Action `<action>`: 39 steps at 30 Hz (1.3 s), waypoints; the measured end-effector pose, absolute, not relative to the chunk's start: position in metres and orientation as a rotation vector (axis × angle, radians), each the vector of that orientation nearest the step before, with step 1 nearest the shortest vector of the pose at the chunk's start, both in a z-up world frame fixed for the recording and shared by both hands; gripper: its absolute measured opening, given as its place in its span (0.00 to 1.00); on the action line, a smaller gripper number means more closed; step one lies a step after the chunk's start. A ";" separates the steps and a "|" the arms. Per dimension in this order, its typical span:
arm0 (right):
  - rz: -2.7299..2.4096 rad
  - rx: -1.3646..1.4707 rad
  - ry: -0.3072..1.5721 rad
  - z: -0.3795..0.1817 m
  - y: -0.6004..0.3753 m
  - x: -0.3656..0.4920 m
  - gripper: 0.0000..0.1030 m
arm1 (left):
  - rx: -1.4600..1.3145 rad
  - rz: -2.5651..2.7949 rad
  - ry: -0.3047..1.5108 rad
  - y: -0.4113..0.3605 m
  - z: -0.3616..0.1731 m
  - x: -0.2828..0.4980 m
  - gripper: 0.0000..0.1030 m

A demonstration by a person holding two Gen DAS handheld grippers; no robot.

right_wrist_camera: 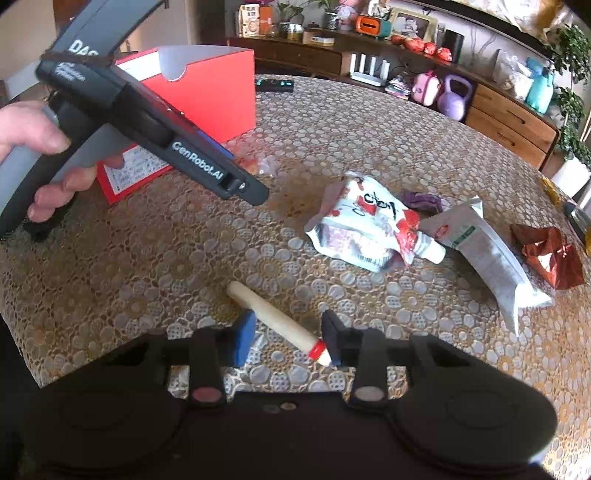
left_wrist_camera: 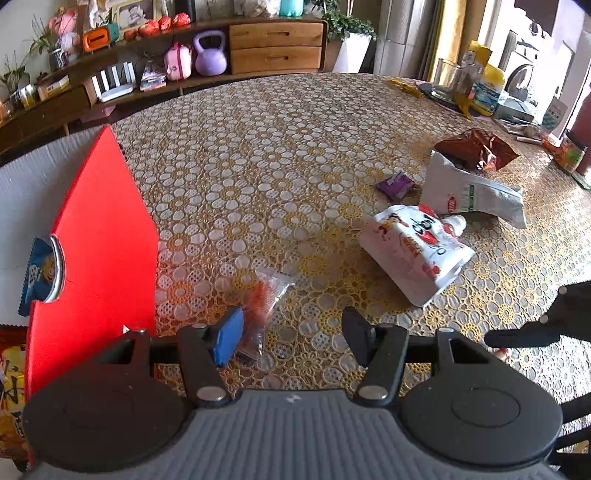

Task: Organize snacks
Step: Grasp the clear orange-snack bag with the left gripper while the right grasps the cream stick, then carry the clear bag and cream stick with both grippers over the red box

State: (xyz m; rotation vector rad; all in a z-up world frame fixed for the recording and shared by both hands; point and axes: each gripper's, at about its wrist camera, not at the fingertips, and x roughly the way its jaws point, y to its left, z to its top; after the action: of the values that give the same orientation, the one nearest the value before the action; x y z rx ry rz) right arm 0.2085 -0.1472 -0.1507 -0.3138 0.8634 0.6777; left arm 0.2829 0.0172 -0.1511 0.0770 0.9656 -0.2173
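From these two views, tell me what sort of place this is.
Most likely a home living or dining room: a table with a lace floral tablecloth, a wooden sideboard holding a framed photo and plants, and a purple kettlebell on its shelf.

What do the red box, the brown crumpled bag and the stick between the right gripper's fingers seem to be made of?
Red box: probably matte cardboard, going by its flat folded panels. Brown bag: likely metallized foil, shiny with sharp creases. Stick: a beige sausage-like snack in smooth plastic casing with a red end, though the material is uncertain.
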 end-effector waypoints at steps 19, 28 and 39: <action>0.572 -0.204 0.873 -0.150 -0.141 0.192 0.09 | 0.030 -0.158 0.962 0.025 -0.153 0.292 0.13; 0.416 0.019 0.907 -0.139 -0.162 0.185 0.09 | -0.034 -0.161 0.969 0.027 -0.141 0.260 0.13; 0.371 0.082 0.863 -0.099 -0.155 0.146 0.09 | -0.102 -0.193 0.934 0.032 -0.112 0.200 0.13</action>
State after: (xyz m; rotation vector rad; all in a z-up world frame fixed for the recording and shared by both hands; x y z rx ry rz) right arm 0.1462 -0.1550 -0.0991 0.0819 0.8627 0.3711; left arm 0.2005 0.0321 -0.1120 -0.1016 0.9337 -0.1928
